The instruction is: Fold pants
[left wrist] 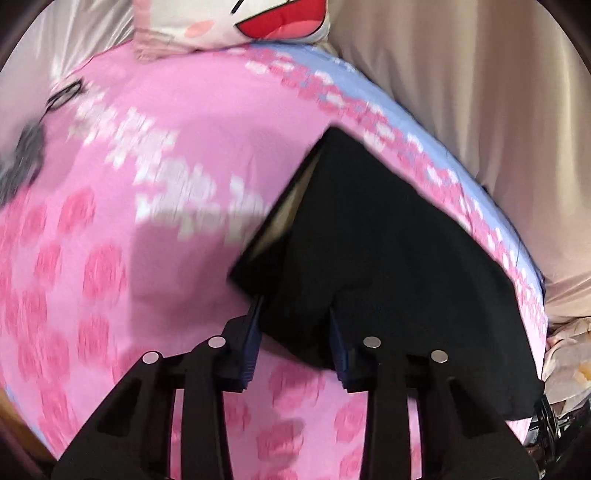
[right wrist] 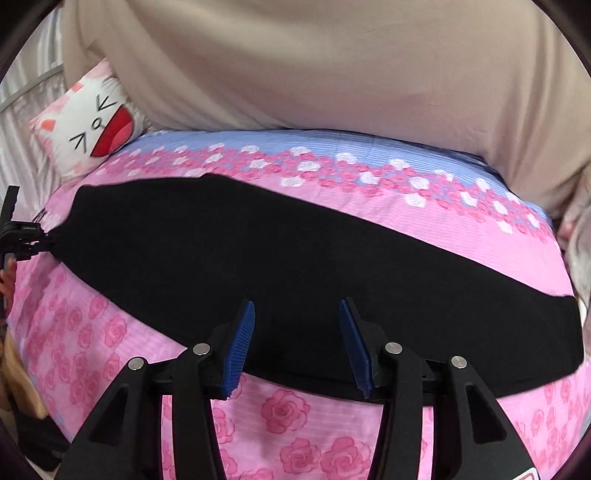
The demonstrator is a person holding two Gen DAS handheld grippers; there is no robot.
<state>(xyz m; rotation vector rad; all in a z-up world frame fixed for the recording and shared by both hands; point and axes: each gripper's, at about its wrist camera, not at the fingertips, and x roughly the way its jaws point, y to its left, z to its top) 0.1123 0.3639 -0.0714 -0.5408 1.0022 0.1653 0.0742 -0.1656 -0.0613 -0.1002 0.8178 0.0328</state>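
The black pants lie flat in a long band across the pink rose-print bedsheet. In the left wrist view the waist end of the pants fills the middle, and a pale lining shows at its left edge. My left gripper has its blue pads wide apart with the near corner of the pants between them; this view is motion-blurred. It also shows in the right wrist view at the pants' left end. My right gripper is open, hovering over the near edge of the pants at mid-length.
A white cat-face pillow lies at the bed's far left corner, also in the left wrist view. A beige curtain hangs right behind the bed. A blue strip of sheet runs along the far edge.
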